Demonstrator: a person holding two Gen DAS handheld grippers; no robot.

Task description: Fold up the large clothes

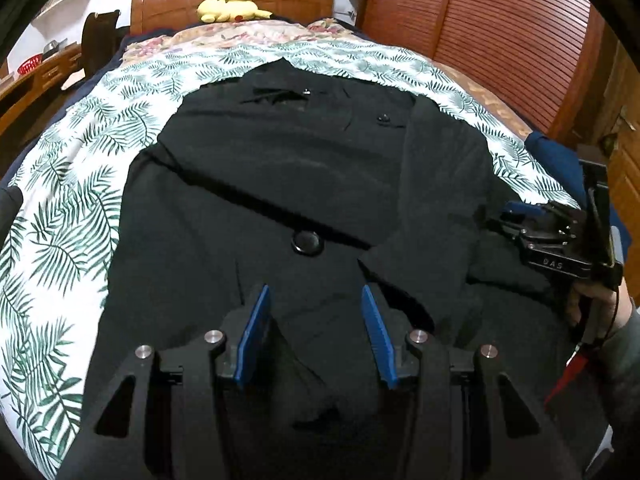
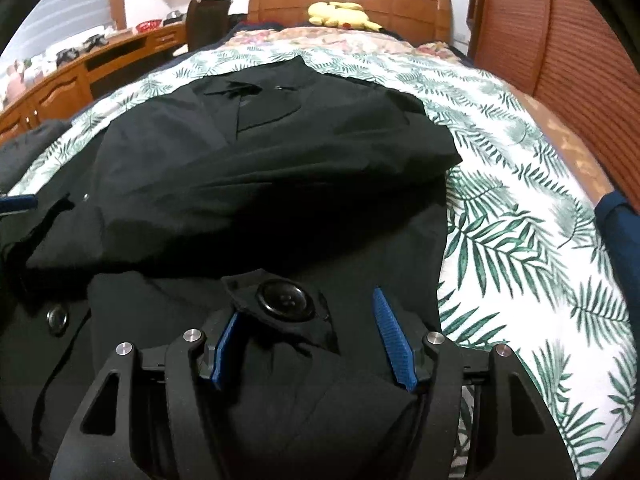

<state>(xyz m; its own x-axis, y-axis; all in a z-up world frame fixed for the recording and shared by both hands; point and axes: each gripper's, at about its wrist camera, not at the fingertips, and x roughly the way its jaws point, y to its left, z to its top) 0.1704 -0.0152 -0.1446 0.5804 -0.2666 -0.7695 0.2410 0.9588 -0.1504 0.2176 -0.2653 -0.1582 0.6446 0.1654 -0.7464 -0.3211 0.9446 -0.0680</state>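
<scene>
We hover both tongs, left [image 1: 314, 312] and right [image 2: 308, 324], parted over the black coat [image 1: 280, 184]'s near hem; next we pinch it.

The big black coat [image 1: 280, 168] covers the middle of the bed, right under both of your grippers. You have flat, bare room on the white bedspread with green leaves [image 2: 520, 216] on each side. The brown wooden slatted wall [image 1: 500, 40] closes in the right side.
</scene>
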